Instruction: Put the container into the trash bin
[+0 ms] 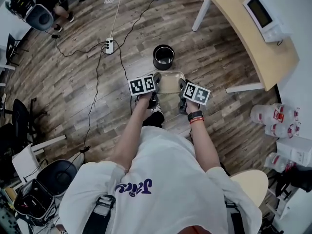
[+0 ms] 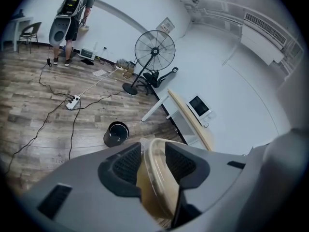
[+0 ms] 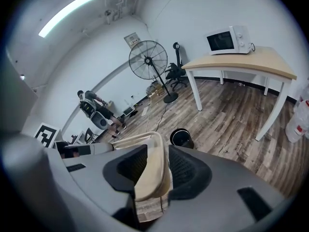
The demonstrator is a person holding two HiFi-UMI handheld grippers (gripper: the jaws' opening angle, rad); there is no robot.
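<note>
A shallow beige container [image 1: 169, 81] hangs over the wooden floor, held between both grippers. My left gripper [image 1: 155, 82] is shut on its left rim and my right gripper [image 1: 183, 86] is shut on its right rim. In the left gripper view the container's clear-lidded edge [image 2: 152, 178] is pinched between the black pads [image 2: 126, 164]. The right gripper view shows its beige rim [image 3: 153, 170] clamped the same way. A round black trash bin [image 1: 163, 57] stands on the floor just beyond the container, and it is also seen as the bin [image 2: 116, 133] and the bin [image 3: 181, 137] in the gripper views.
A wooden table [image 1: 243, 38] with a microwave [image 1: 262, 13] stands at the right. A power strip [image 1: 109, 45] and cables lie on the floor to the left of the bin. A standing fan [image 2: 153, 57] is further back, water bottles [image 1: 273, 116] are at the right, and another person [image 1: 36, 9] is at the far left.
</note>
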